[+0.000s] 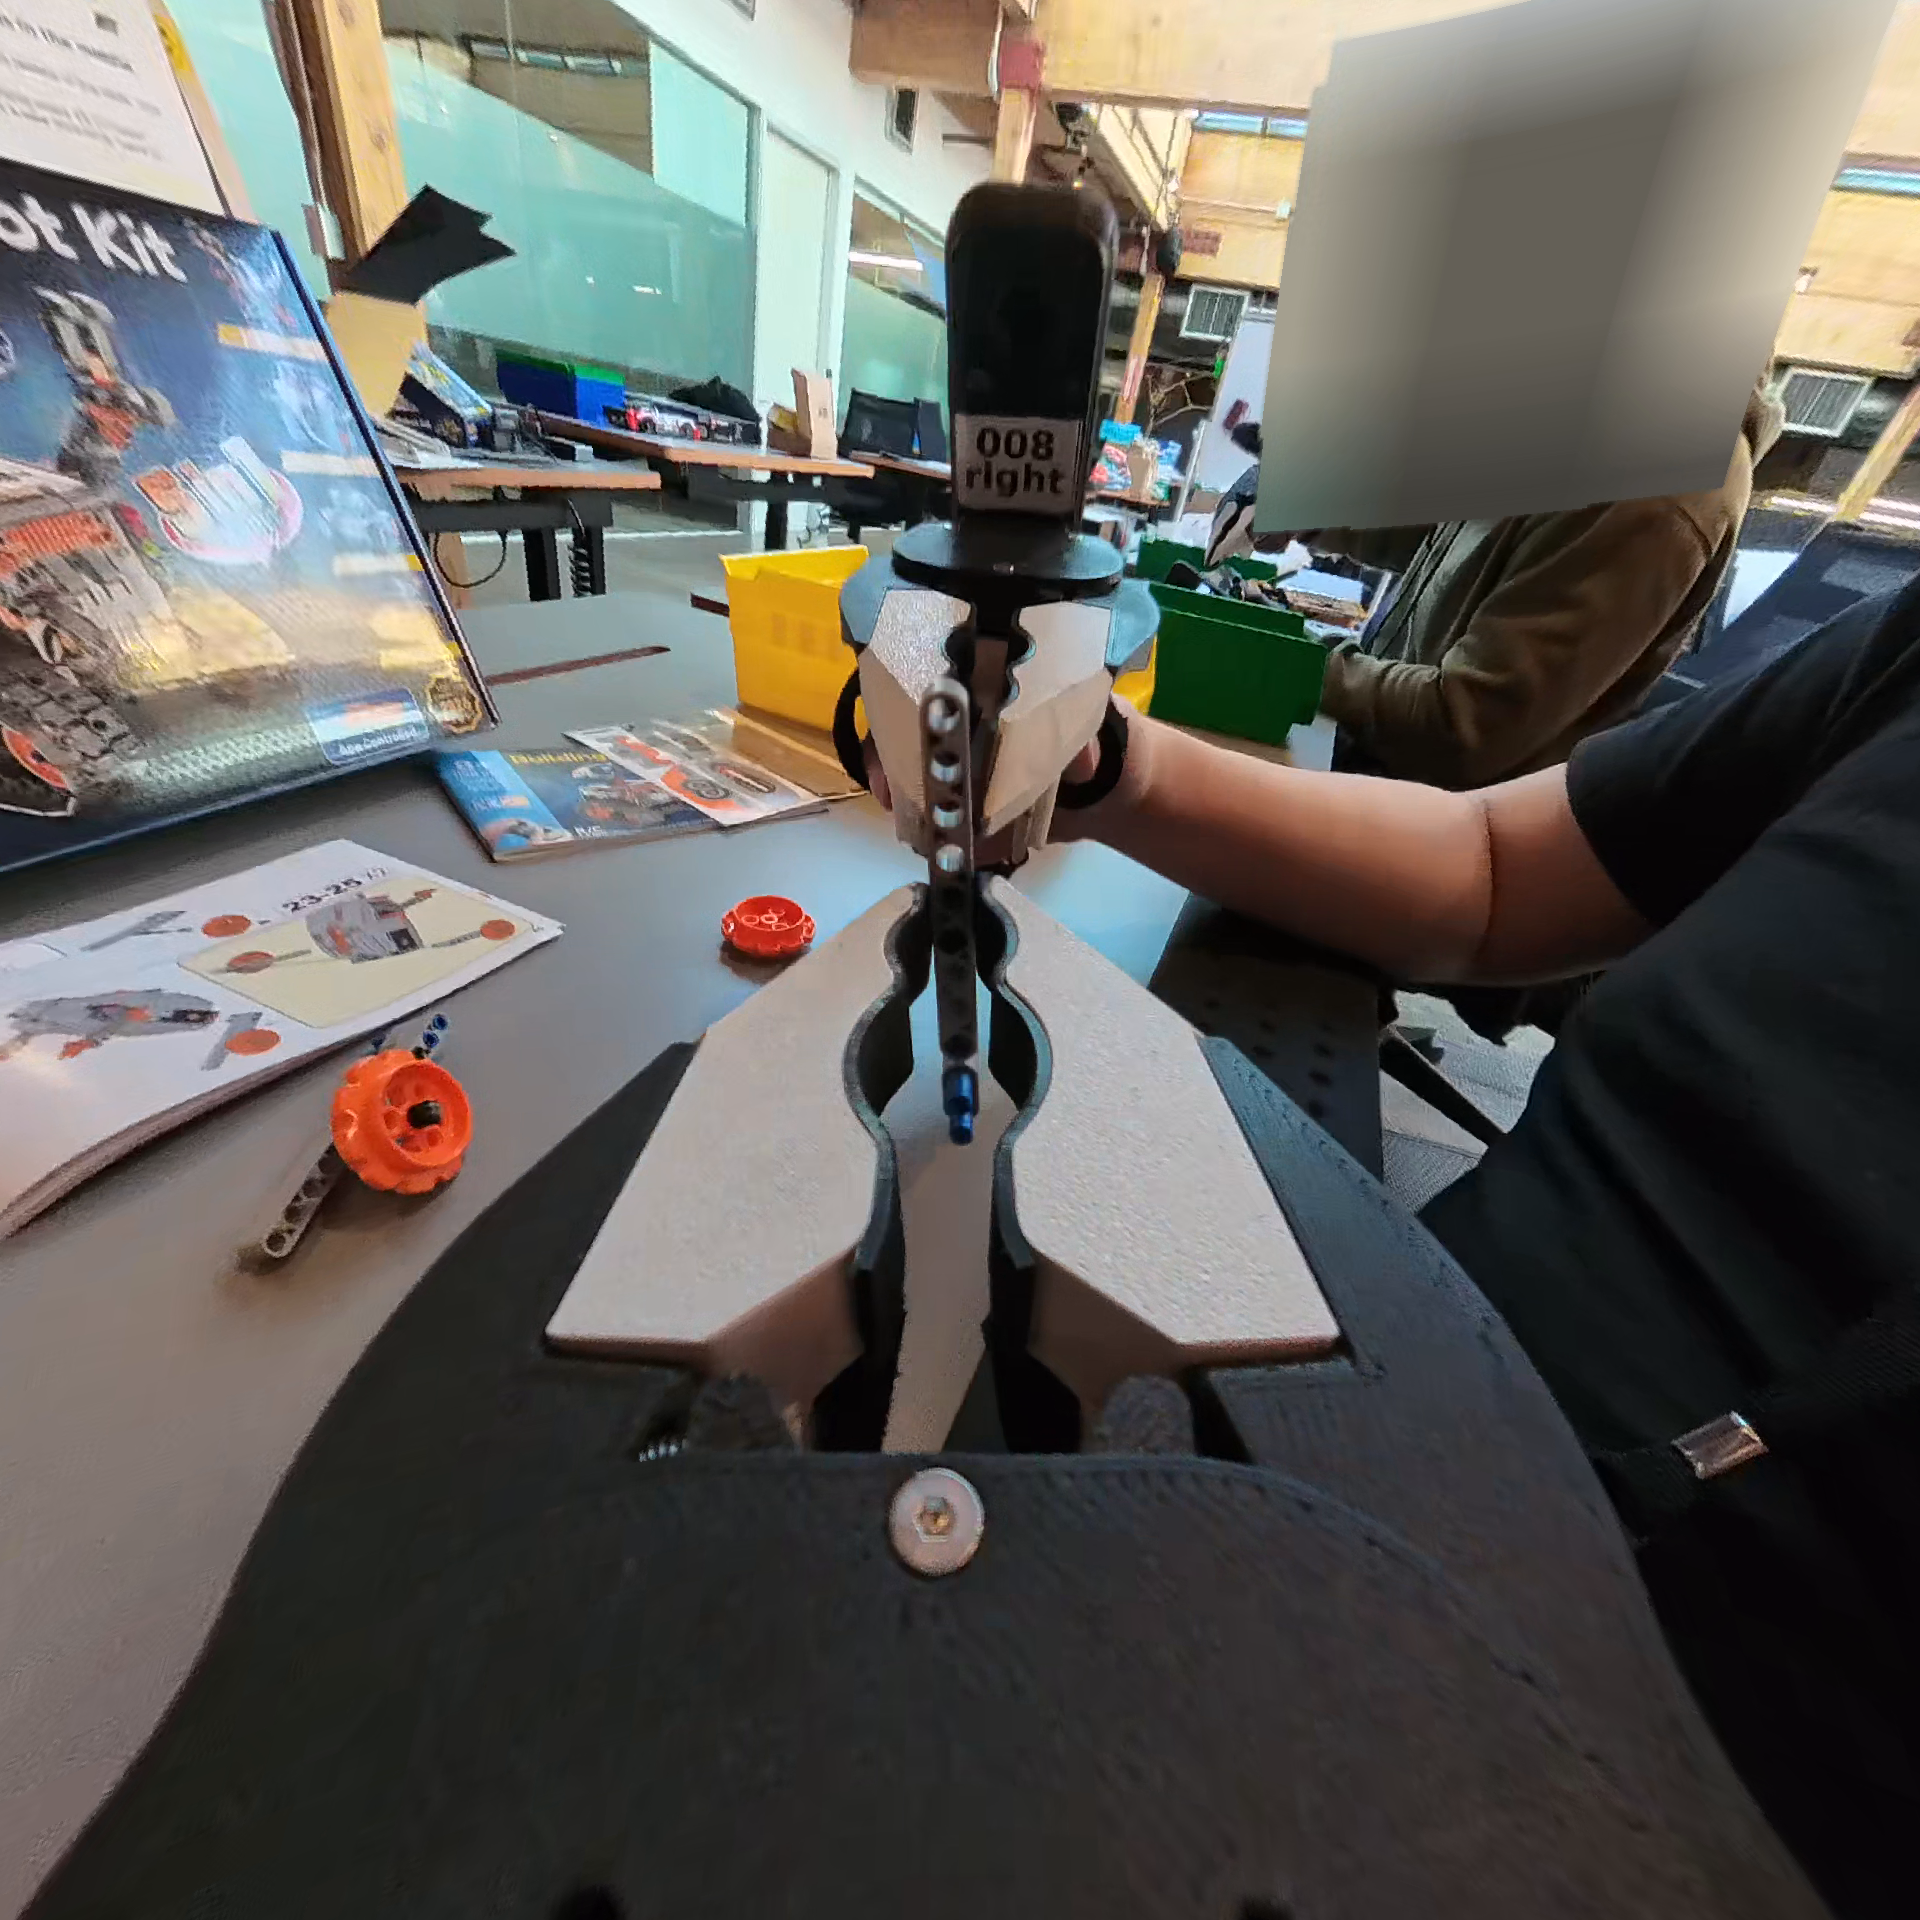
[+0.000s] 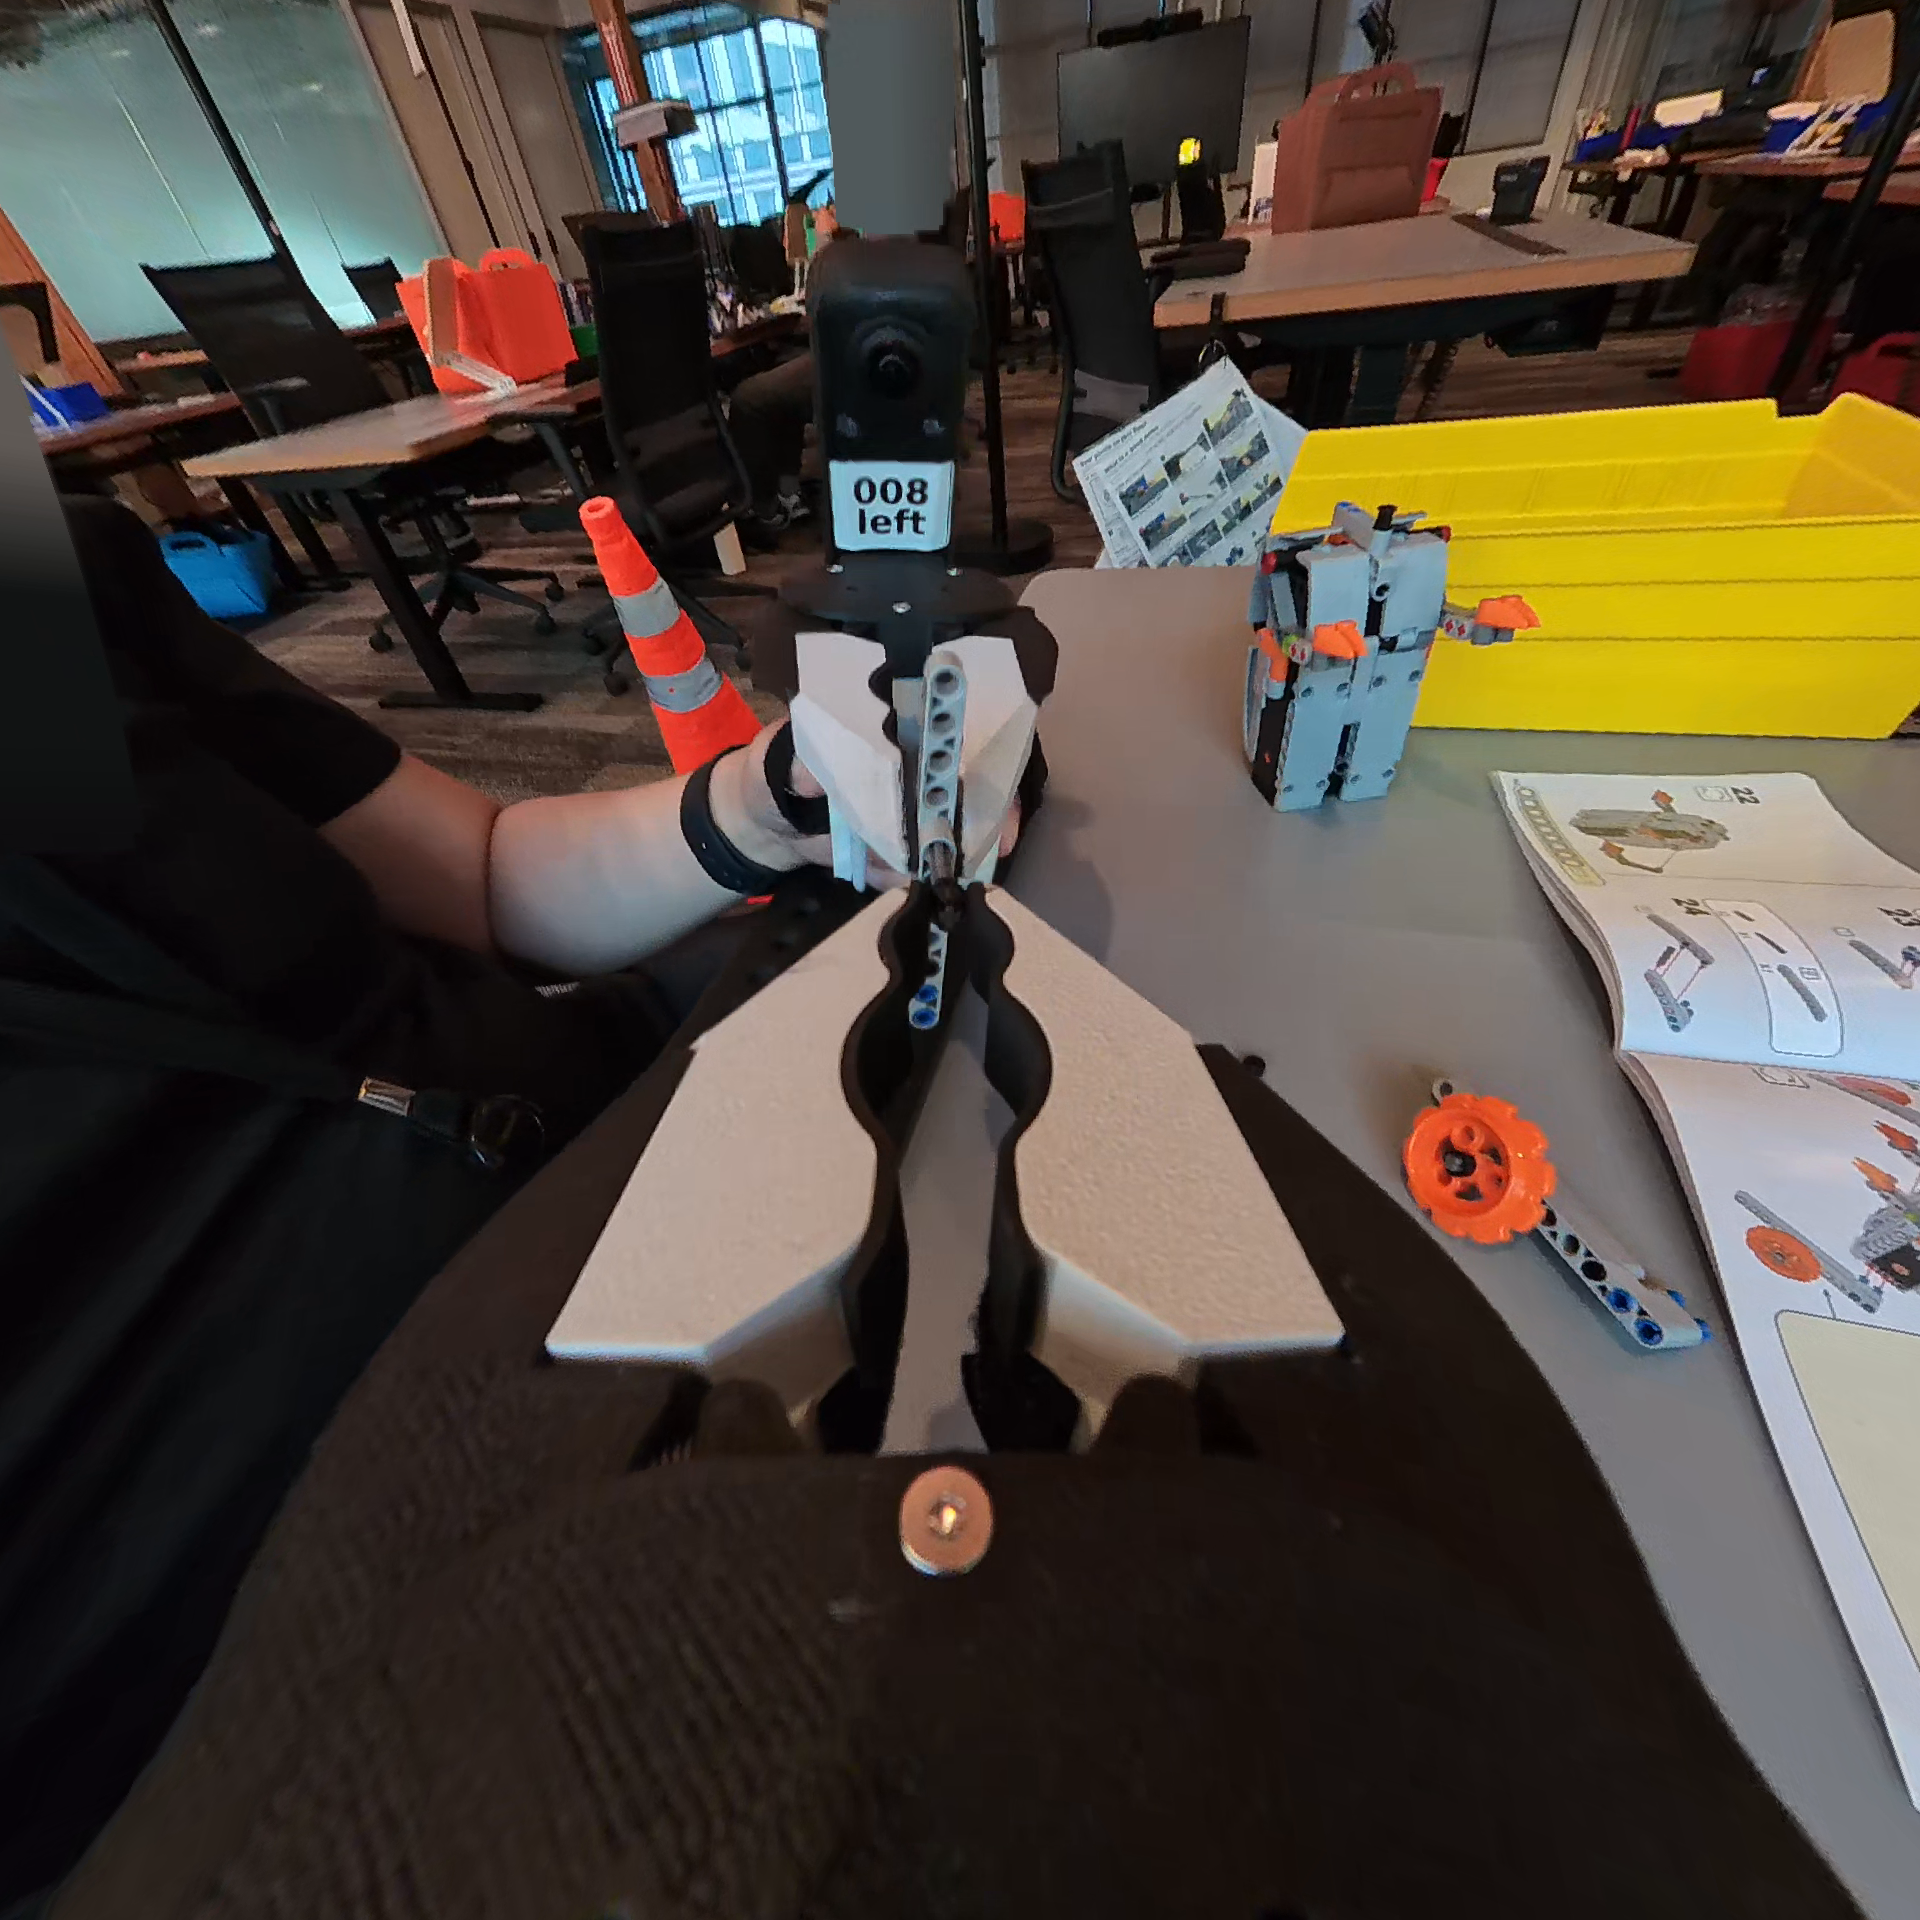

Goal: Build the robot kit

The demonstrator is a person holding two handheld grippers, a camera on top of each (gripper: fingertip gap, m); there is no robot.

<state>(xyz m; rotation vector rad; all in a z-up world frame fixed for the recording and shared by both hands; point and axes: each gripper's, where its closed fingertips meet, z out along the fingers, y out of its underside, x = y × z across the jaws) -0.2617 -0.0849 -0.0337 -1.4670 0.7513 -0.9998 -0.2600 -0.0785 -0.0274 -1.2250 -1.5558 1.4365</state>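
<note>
Facing each other nose to nose above the table point(image 2: 1299, 935), the left hand-held gripper point(image 1: 951, 914) and right hand-held gripper point(image 2: 945, 899) are each clamped on a perforated beam. The black beam point(image 1: 954, 987) in the left runs along its fingers, a blue pin point(image 1: 961, 1107) at its near end; the grey beam point(image 1: 948, 774) in the right stands nearly in line beyond it. Whether the beams already touch is hidden between the fingertips. An orange wheel point(image 1: 400, 1120) lies well left.
</note>
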